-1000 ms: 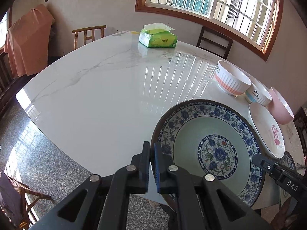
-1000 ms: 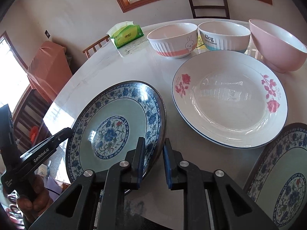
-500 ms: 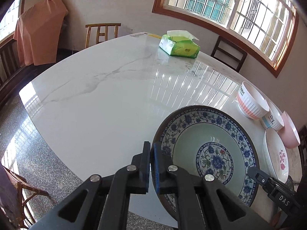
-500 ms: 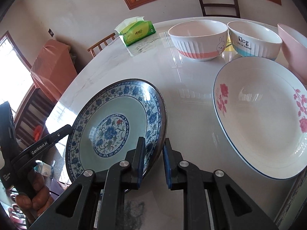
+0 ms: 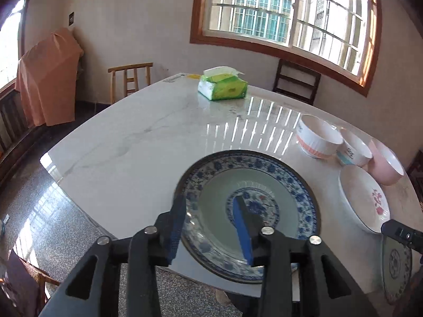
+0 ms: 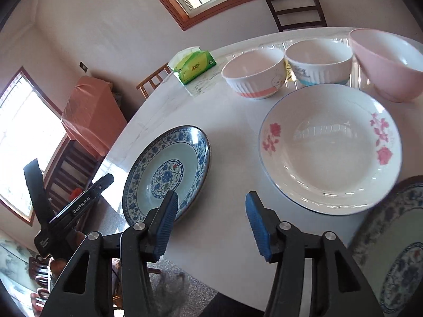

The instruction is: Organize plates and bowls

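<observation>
Two close wrist fisheyes angled down, sharing blue-patterned plate [image 5: 248, 185]

Marble table [image 5: 137, 142]: 3 plates [image 6: 169, 174], 3 bowls [image 6: 253, 74], tissue pk [image 5: 223, 87].

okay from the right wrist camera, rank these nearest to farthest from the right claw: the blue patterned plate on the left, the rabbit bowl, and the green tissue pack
1. Blue patterned plate: just ahead-left of the right claw.
2. Rabbit bowl: farther back, mid-table.
3. Green tissue pack: farthest, behind and left of that bowl.

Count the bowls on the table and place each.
3, in a row at the far side: rabbit bowl left, blue-banded bowl middle, pink bowl right. None looks hidden.
</observation>
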Demonstrator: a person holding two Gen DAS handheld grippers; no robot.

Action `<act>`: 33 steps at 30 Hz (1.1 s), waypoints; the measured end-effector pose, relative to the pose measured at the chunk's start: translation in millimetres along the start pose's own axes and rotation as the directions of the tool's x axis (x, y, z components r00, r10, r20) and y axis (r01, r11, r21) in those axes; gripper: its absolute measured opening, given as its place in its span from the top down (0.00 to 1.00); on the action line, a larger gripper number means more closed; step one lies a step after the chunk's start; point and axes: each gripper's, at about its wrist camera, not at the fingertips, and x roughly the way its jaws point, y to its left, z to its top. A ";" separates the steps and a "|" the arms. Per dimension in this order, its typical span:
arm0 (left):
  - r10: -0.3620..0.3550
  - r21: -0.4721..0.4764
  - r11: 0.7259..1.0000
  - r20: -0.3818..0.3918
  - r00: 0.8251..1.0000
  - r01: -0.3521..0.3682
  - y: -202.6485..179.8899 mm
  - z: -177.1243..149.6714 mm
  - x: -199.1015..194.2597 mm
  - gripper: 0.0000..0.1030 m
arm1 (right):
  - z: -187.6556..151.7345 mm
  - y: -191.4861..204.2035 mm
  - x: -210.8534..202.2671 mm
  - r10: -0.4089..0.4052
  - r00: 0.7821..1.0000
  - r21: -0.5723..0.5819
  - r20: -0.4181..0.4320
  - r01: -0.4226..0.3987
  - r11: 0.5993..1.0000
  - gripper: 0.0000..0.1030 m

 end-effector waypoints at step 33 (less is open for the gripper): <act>-0.467 -0.064 0.879 -0.328 0.822 0.473 -194.8 -96.4 22.9 0.43 | -66.1 -207.6 -121.7 -0.063 0.997 0.217 0.044 0.052 0.975 0.44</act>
